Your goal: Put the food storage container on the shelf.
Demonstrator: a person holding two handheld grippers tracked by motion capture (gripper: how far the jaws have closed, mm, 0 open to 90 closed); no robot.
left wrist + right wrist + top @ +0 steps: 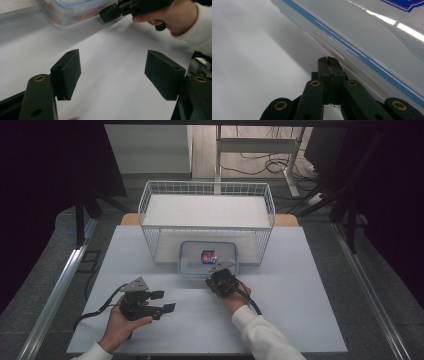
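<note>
A clear plastic container (207, 256) with a blue-lined lid and a red and blue label stands on the white table (300, 285), just in front of a wire basket (207, 217). My right gripper (217, 271) is at the container's front edge. In the right gripper view its jaws (327, 60) are shut with nothing between them, tips right against the lid rim (362, 53). My left gripper (165, 301) rests to the left, apart from the container, open wide over bare table, as its pads (67, 72) show. The right gripper (125, 7) and the container (67, 12) lie ahead of it.
The white wire basket holds a white shelf and stands at the table's back centre. Beyond it are a desk frame and cables (270, 167) on the floor. Bare table surface lies on both sides of the container and in front of both hands.
</note>
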